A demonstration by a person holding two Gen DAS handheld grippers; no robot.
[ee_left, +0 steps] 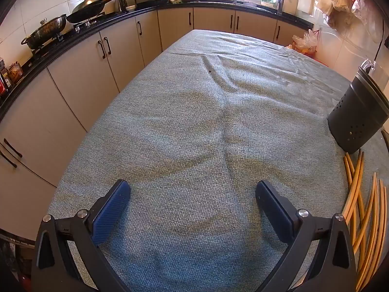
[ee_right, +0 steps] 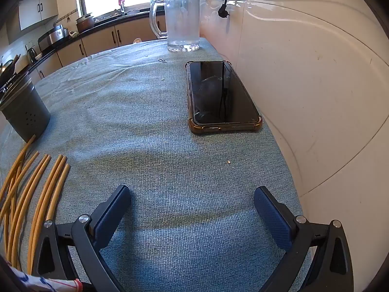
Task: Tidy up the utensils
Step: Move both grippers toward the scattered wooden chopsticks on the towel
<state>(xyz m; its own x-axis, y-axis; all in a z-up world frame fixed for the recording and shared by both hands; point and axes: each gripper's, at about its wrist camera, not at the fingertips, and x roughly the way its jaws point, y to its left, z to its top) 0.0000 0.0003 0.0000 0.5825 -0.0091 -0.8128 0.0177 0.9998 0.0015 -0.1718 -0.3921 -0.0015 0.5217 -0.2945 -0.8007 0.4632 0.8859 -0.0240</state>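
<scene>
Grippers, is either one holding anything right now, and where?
Nothing. Left gripper and right gripper are both open over bare cloth; chopsticks lie untouched.

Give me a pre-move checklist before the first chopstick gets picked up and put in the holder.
1. Left hand-held gripper open and empty: ok.
2. Right hand-held gripper open and empty: ok.
3. Chopsticks within view, lying loose on the tablecloth: ok, though several overlap, so singling out one may be fiddly.
4. Dark perforated holder upright, just beyond the chopsticks: ok; whether it is empty inside: cannot tell.
5. Phone and glass mug clear of the path between chopsticks and holder: ok, both sit off to the wall side.
6. Tablecloth flat under the chopsticks: cannot tell; creases show farther out.
</scene>
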